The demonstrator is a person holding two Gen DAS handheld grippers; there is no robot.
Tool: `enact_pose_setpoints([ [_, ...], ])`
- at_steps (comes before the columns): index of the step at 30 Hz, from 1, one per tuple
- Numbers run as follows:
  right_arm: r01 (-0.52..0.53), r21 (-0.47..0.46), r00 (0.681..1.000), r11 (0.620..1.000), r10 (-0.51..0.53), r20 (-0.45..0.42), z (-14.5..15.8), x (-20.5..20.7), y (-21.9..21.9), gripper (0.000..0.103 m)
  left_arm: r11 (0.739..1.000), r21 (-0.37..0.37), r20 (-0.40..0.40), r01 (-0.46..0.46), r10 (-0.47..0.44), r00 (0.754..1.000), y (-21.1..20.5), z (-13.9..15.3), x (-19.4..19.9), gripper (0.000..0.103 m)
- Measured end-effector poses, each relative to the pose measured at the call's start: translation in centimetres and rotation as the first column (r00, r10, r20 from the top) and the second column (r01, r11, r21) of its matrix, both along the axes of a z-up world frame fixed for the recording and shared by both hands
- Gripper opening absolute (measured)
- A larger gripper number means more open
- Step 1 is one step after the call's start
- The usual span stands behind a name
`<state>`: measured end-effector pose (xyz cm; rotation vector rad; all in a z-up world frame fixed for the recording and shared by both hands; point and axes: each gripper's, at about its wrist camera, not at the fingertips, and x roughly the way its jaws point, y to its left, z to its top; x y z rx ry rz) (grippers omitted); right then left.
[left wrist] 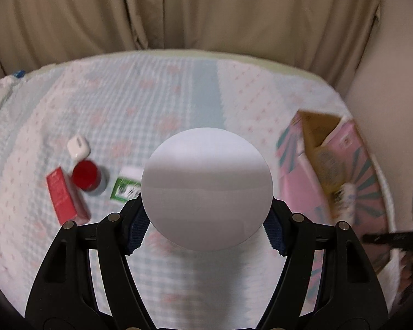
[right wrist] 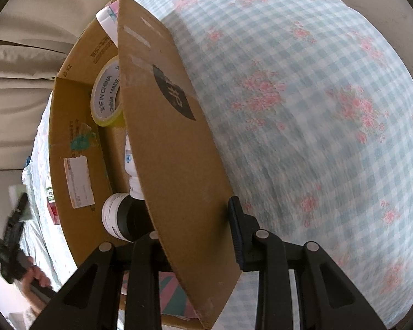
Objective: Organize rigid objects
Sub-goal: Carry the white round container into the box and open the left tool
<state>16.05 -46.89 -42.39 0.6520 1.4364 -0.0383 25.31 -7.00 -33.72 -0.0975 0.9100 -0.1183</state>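
Left gripper (left wrist: pixel 206 220) clasps a white round object (left wrist: pixel 206 189) above the bed's middle; smooth, rigid, probably light; squeeze across its widest part; right gripper (right wrist: pixel 195 233) pinches the box flap (right wrist: pixel 173 137) near the bed's edge.

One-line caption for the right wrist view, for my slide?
Right gripper pinches the cardboard box flap, exposing a tape roll and jar inside.

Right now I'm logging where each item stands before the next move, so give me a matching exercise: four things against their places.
Things:
1. white round object
2. tape roll
3. red box
4. cardboard flap

Places:
A. inside the cardboard box
B. lying on the checked bedspread
C. between the left gripper jaws
D. between the right gripper jaws

Pairs: 1-C, 2-A, 3-B, 4-D
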Motion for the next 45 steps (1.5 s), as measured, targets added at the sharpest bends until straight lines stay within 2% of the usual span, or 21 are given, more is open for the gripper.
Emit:
enact_pose_setpoints([
  [7, -0.015, 0.025, 1.0, 1.0, 0.015, -0.006, -0.2, 0.1, -0.5, 0.028, 0.998, -0.015, 0.018, 0.069, -0.069, 0.997, -6.5, 4.1, 2.2, 0.068],
  [12, -0.012, 0.051, 1.0, 0.999, 0.013, -0.008, -0.5, 0.2, -1.3, 0.029, 0.992, -0.045, 0.004, 0.122, -0.122, 0.993, -11.8, 4.5, 3.9, 0.068],
  [18, -0.005, 0.064, 1.0, 0.998, 0.006, -0.008, -0.8, 0.1, -2.4, 0.029, 0.984, -0.081, -0.059, 0.157, -0.162, 0.985, -17.4, 1.8, 5.8, 0.068],
  [25, -0.034, 0.024, 0.999, 0.999, 0.034, -0.003, -0.3, 0.1, -1.1, 0.029, 0.975, -0.068, -0.127, 0.21, -0.217, 0.968, -22.5, -2.8, 7.3, 0.068],
  [31, -0.014, 0.026, 1.0, 1.0, 0.014, 0.002, -0.4, 0.0, -0.8, 0.029, 0.966, -0.05, -0.188, 0.252, -0.257, 0.948, -24.7, -6.0, 7.7, 0.068],
  [34, -0.005, 0.031, 1.0, 0.999, 0.005, -0.002, -0.5, -0.3, -0.9, 0.029, 0.964, -0.025, -0.212, 0.265, -0.264, 0.941, -25.2, -6.3, 7.9, 0.068],
  [35, -0.005, 0.032, 1.0, 0.999, 0.005, -0.003, -0.5, -0.3, -0.9, 0.029, 0.964, -0.01, -0.22, 0.265, -0.26, 0.94, -25.1, -6.2, 7.9, 0.07],
  [37, -0.009, 0.032, 1.0, 0.999, 0.009, -0.005, -0.4, 0.1, -1.1, 0.029, 0.962, -0.012, -0.216, 0.272, -0.268, 0.939, -24.9, -5.7, 8.0, 0.097],
  [38, -0.011, 0.031, 1.0, 0.999, 0.011, -0.006, -0.4, 0.1, -1.2, 0.029, 0.964, -0.018, -0.202, 0.267, -0.265, 0.943, -24.5, -5.3, 7.9, 0.103],
  [45, -0.009, 0.032, 1.0, 0.999, 0.009, -0.005, -0.1, 0.3, -1.3, 0.029, 0.965, -0.002, -0.195, 0.261, -0.256, 0.947, -22.9, -3.6, 8.3, 0.103],
])
